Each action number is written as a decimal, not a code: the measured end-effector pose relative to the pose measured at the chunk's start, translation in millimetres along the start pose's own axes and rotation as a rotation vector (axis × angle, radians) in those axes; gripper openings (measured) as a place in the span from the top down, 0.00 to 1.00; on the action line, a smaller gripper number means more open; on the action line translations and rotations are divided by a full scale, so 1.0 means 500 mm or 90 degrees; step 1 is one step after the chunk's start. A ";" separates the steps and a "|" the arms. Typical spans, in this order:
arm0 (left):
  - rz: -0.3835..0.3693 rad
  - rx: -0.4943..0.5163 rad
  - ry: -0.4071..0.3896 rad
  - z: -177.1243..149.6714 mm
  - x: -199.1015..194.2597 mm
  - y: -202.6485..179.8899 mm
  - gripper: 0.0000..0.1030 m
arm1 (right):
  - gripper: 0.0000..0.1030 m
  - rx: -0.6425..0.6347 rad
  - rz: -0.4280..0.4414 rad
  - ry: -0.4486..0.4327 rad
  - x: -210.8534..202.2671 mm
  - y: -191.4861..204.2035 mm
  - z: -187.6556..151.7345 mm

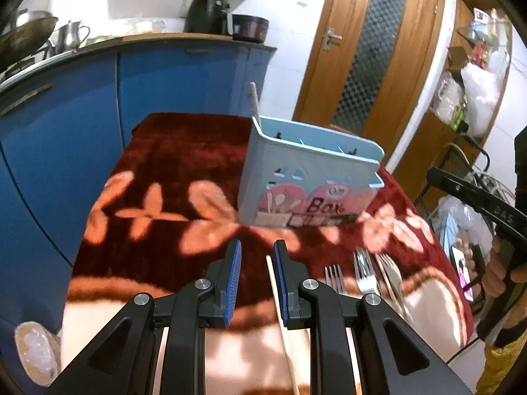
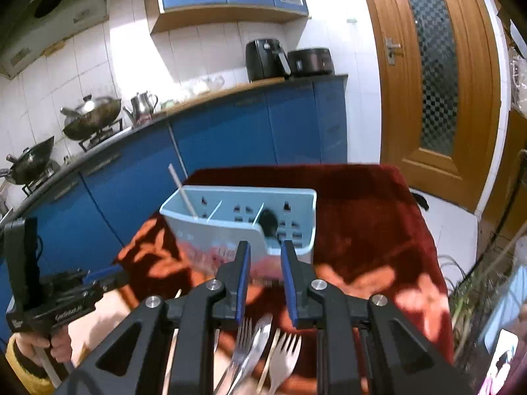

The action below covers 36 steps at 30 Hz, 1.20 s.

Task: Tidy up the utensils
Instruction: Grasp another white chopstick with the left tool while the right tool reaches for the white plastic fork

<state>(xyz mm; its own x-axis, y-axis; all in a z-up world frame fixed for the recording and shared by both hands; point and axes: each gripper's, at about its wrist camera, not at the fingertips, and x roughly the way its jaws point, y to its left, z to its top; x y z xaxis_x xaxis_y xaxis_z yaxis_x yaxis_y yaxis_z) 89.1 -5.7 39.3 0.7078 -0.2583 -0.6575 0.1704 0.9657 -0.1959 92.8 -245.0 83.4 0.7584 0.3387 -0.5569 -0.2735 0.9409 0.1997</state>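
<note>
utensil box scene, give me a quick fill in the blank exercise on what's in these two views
1. The light blue utensil box stands upright on a dark ____ cloth with a flower pattern.
2. A single chopstick leans in the box's ____ compartment, seen from the right wrist view.
3. The forks lie flat on the cloth, ____ the box.
4. The left hand-held gripper has ____ between its pads.

Missing words: red; leftmost; outside; nothing
</note>
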 end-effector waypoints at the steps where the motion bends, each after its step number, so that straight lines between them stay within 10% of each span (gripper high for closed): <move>1: 0.000 0.007 0.010 -0.003 -0.003 -0.005 0.80 | 0.79 0.002 -0.002 0.012 -0.004 0.001 -0.006; 24: -0.003 0.078 0.264 -0.058 0.095 -0.049 0.74 | 0.72 0.057 -0.044 0.323 0.075 -0.033 -0.163; 36: -0.021 0.045 0.327 -0.042 0.144 -0.037 0.74 | 0.72 0.087 -0.025 0.364 0.119 -0.060 -0.150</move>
<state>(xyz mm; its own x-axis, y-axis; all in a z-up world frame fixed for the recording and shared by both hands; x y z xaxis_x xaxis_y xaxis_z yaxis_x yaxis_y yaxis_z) 122.3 -42.5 -19.6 0.2758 -0.2516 -0.9277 0.2458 0.9515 -0.1850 101.7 -253.1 -16.1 0.3173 0.2851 -0.9045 -0.1448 0.9571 0.2508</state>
